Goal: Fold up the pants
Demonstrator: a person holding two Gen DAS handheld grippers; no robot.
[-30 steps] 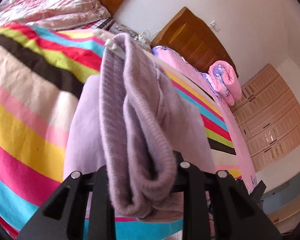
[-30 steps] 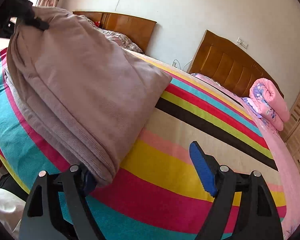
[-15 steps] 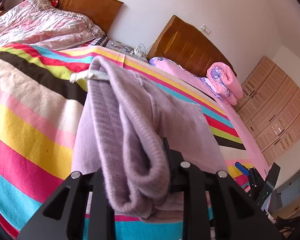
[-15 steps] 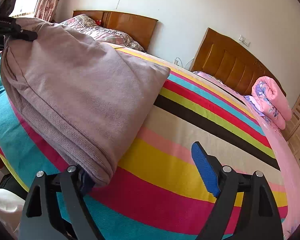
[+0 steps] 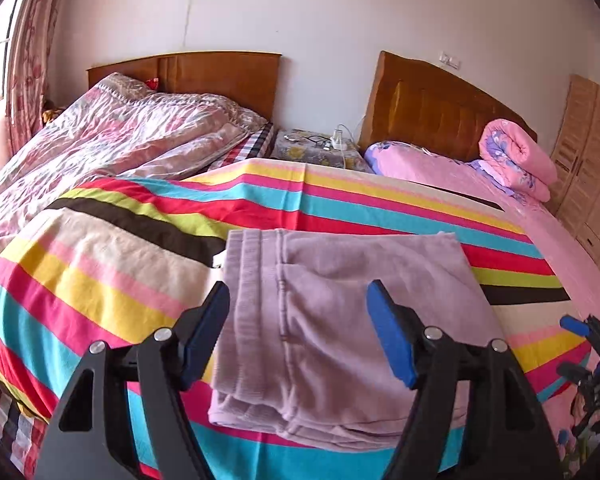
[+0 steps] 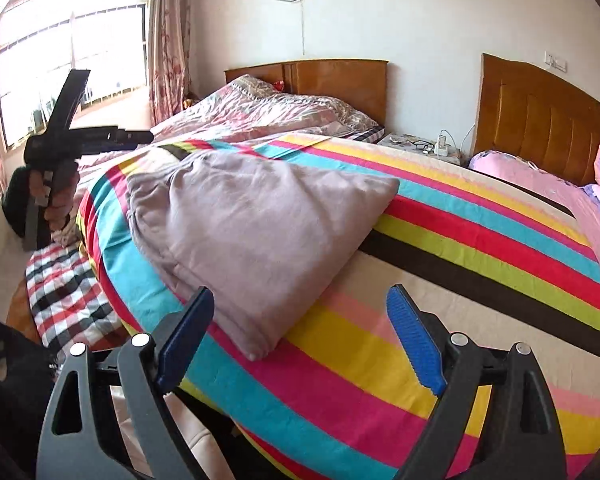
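We see one folded pair of soft lilac knit pants (image 5: 340, 312) on the striped bedspread (image 5: 100, 272); left tool (image 5: 298, 320) and right tool (image 6: 300, 328) both spread, empty.

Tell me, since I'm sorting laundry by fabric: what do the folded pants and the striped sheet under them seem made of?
Pants: likely a soft knit or fleece, matte lilac, fuzzy nap, ribbed waistband. Striped sheet: probably woven cotton, flat, matte, with fine creases.

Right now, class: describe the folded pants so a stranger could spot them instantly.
Find the striped bedspread covering the nearer bed. Near its front edge lie the pants, folded into a flat bundle. They are the only plain mauve thing on the bright stripes.
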